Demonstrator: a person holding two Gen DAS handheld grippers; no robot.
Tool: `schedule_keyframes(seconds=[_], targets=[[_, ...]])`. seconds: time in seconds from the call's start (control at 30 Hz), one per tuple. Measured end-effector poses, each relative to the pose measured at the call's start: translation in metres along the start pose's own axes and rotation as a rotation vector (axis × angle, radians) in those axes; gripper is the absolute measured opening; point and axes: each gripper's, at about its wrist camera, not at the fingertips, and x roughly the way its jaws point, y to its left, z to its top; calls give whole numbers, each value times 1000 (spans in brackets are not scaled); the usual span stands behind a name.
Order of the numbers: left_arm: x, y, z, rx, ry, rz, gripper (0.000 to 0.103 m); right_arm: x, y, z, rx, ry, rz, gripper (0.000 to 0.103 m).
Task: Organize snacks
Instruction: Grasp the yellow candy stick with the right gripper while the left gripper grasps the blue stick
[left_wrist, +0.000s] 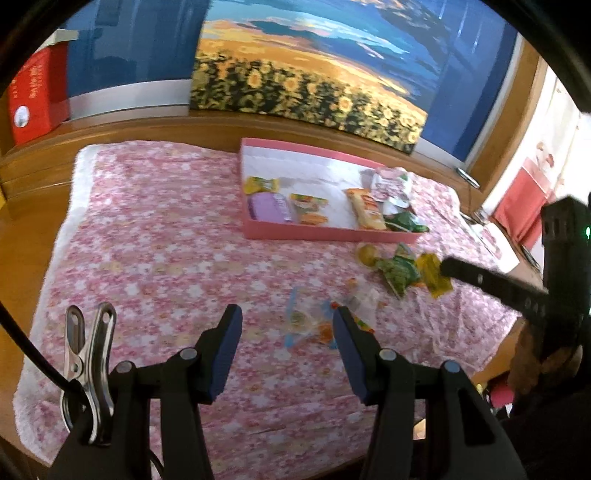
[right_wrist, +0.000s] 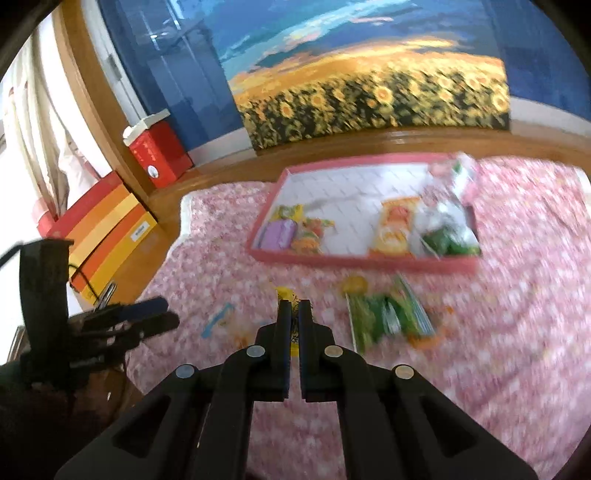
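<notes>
A pink tray (left_wrist: 317, 233) (right_wrist: 354, 261) sits on the pink floral cloth and holds several snack packets: purple (left_wrist: 267, 207), orange (left_wrist: 365, 208), green (left_wrist: 404, 221). Loose on the cloth are a green packet (left_wrist: 399, 271) (right_wrist: 388, 317), a small yellow round snack (left_wrist: 365, 254) and a clear packet (left_wrist: 314, 321) (right_wrist: 225, 321). My left gripper (left_wrist: 288, 325) is open and empty, just over the clear packet. My right gripper (right_wrist: 294, 310) is shut on a yellow packet (right_wrist: 288, 295) (left_wrist: 434, 275), beside the green packet.
A sunflower painting (left_wrist: 314, 85) leans on the blue wall behind the tray. A red box (left_wrist: 33, 99) stands at the back left. Striped orange boxes (right_wrist: 107, 229) lie left of the cloth. A metal clip (left_wrist: 86, 354) hangs by my left gripper.
</notes>
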Motion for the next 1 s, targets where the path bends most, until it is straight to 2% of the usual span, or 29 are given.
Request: schedule_keyframes(seconds=[0.1, 0.2, 0.3, 0.43, 0.7, 0.73, 0.77, 0.8, 0.87, 0.93, 1.0], targets=[[9, -4, 1, 10, 23, -39, 54, -5, -9, -13, 55, 14, -24, 5], [15, -6, 1, 9, 39, -73, 49, -16, -19, -24, 101, 13, -67, 5], [27, -6, 2, 7, 85, -121, 39, -26, -21, -30, 116, 2, -99, 5], [43, -1, -3, -26, 134, -164, 38, -37, -19, -39, 126, -6, -125, 5], [55, 7, -9, -35, 136, -163, 37, -41, -9, -58, 130, -1, -144, 5], [55, 7, -9, -35, 133, -164, 30, -40, -9, -59, 131, 6, -143, 5], [55, 6, -8, -30, 128, -165, 14, -39, -9, -59, 130, 12, -142, 5], [54, 5, -7, -21, 126, -164, 9, -38, -10, -57, 123, 12, -141, 5], [52, 0, -5, 8, 114, -157, 3, -36, -13, -52, 96, 9, -139, 5], [48, -5, -3, 8, 104, -122, 2, -32, -20, -46, 93, 24, -139, 5], [43, -10, -3, 1, 95, -117, 1, -31, -23, -42, 102, 29, -121, 5]])
